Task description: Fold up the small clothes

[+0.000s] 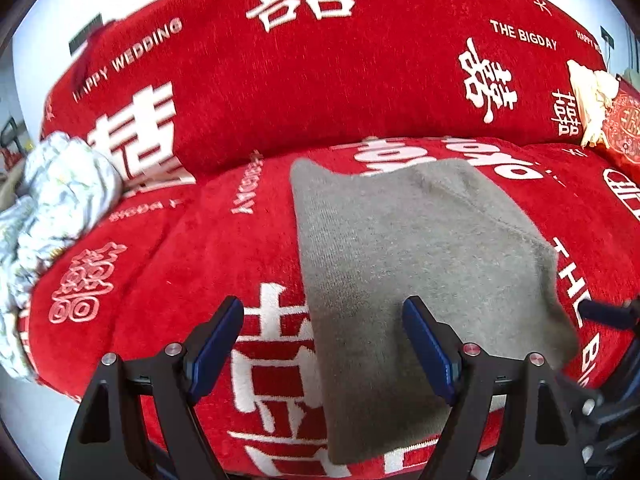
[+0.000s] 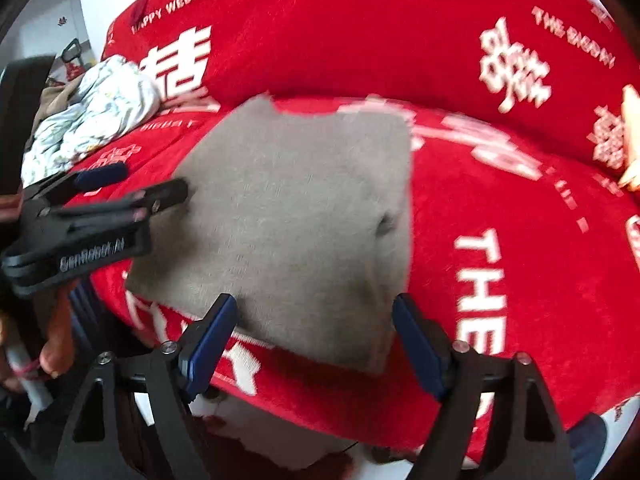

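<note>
A grey knitted garment [image 1: 420,272] lies folded flat on the red sofa seat [image 1: 160,272]; it also shows in the right wrist view [image 2: 296,220]. My left gripper [image 1: 324,308] is open, its jaws spread over the garment's near left edge, holding nothing. It shows from the side in the right wrist view [image 2: 148,184] at the garment's left edge. My right gripper [image 2: 314,304] is open and empty over the garment's near edge. A tip of it shows at the right in the left wrist view [image 1: 608,314].
A crumpled white patterned cloth [image 1: 52,216] lies at the seat's left end, also in the right wrist view [image 2: 92,116]. The red backrest [image 1: 320,80] with white lettering rises behind. A cream and red item [image 1: 600,108] sits at the far right. The seat's front edge is close below.
</note>
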A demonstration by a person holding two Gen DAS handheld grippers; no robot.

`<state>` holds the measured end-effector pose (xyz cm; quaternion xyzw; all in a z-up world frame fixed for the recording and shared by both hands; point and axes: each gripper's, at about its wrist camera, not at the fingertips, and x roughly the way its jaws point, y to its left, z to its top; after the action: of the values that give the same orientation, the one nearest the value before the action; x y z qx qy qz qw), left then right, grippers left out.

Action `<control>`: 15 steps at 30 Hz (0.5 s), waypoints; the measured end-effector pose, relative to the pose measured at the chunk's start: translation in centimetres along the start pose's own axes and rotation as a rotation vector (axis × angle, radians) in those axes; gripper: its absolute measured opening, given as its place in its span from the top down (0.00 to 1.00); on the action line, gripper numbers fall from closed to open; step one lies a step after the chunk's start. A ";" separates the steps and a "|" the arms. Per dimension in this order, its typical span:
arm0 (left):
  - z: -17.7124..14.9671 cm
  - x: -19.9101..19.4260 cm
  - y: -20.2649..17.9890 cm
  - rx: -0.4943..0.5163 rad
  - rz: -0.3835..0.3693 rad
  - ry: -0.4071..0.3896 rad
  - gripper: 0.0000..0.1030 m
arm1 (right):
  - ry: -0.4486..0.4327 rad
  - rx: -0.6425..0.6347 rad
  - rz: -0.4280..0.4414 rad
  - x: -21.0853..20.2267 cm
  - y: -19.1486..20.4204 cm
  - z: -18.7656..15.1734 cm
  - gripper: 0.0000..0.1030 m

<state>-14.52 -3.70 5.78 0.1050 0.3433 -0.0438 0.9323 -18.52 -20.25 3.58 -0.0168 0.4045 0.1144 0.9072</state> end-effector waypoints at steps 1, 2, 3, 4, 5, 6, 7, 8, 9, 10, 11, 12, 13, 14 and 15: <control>0.0 -0.3 0.0 -0.003 0.003 -0.008 0.20 | -0.016 0.003 -0.013 -0.4 0.0 0.1 0.19; 0.1 -0.7 0.1 -0.013 0.003 -0.017 0.19 | -0.042 0.012 -0.036 -0.9 0.0 0.3 0.18; 0.2 -1.1 0.2 -0.030 -0.003 -0.019 0.19 | -0.057 0.018 -0.047 -1.1 -0.1 0.4 0.17; 0.2 -1.4 0.3 -0.042 -0.016 -0.018 0.12 | -0.068 0.024 -0.053 -1.4 0.0 0.5 0.17; 0.2 -1.6 0.5 -0.052 -0.034 -0.017 0.00 | -0.080 0.030 -0.058 -1.6 -0.1 0.5 0.17; 0.1 -2.1 0.6 -0.059 -0.050 -0.037 0.00 | -0.090 0.034 -0.062 -1.8 -0.1 0.6 0.17; 0.2 -2.3 0.5 -0.058 -0.056 -0.047 0.00 | -0.098 0.037 -0.065 -2.0 0.0 0.6 0.17; 0.2 -2.5 0.4 -0.053 -0.050 -0.053 0.00 | -0.104 0.037 -0.068 -2.2 0.1 0.6 0.17; 0.1 -2.7 0.3 -0.046 -0.040 -0.060 0.00 | -0.107 0.038 -0.071 -2.2 0.1 0.6 0.17; 0.1 -2.9 0.1 -0.039 -0.031 -0.069 0.00 | -0.104 0.041 -0.071 -2.2 0.1 0.6 0.17; 0.0 -3.1 -0.1 -0.036 -0.027 -0.078 0.00 | -0.099 0.043 -0.070 -2.0 0.1 0.6 0.17; -0.1 -3.3 -0.2 -0.039 -0.022 -0.084 0.00 | -0.096 0.042 -0.071 -1.8 0.3 0.8 0.17; -0.2 -3.4 -0.2 -0.046 -0.008 -0.090 0.00 | -0.093 0.041 -0.074 -1.7 0.4 0.8 0.17; -0.4 -3.6 -0.3 -0.049 0.001 -0.097 0.00 | -0.090 0.040 -0.079 -1.7 0.5 0.8 0.17; -0.6 -3.7 -0.4 -0.049 -0.006 -0.102 0.00 | -0.090 0.041 -0.080 -1.7 0.5 0.7 0.17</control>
<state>-17.76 -3.94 7.72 0.0788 0.2967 -0.0433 0.9507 -19.23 -20.02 5.33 -0.0093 0.3646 0.0706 0.9284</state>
